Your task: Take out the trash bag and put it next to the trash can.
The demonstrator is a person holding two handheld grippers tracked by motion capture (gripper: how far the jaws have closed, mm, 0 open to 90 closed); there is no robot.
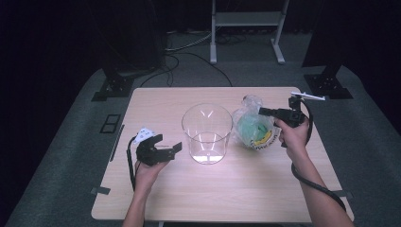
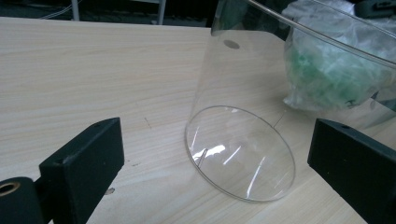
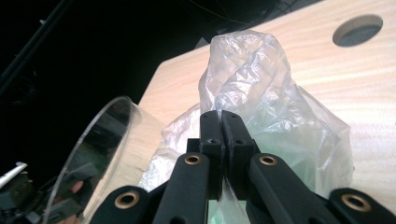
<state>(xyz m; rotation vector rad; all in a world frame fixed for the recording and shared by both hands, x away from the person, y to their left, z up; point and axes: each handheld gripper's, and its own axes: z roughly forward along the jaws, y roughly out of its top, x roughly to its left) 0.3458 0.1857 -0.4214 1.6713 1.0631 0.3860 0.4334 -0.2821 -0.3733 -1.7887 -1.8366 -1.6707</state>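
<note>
**Clear tub, crinkly bag, two grippers on a pale wood table**

Starting at the left: the left gripper (image 1: 165,147) sits low on the table (image 1: 246,194), which is a light wood-grain top with rounded corners. It's chunky black plastic with a white-and-grey plate on top and a black cable looping back beside the person's wrist. Its jaws are spread wide and hold nothing. In the left gripper view the two blocky matte jaws stand well apart with bare wood between them, pointing at the base of the tub.

Middle of the table: a clear plastic container (image 1: 207,133), round, straight-walled and open on top, standing upright. It's glossy, with light glinting off the rim and the flat circular bottom. You can see the wood grain right through it.

Just right of that, touching or nearly touching the container wall, is the plastic bag (image 1: 253,126). It's thin, crinkled see-through film bunched up to a twisted peak, with something green plus a bit of yellow inside. It rests on the table at the right, a little toward the far side.

Far right: the right gripper (image 1: 263,111) comes in from the right side and is clamped tight on the bag film. In the right gripper view the two jaw tips are pressed together with film pinched between them.
</note>
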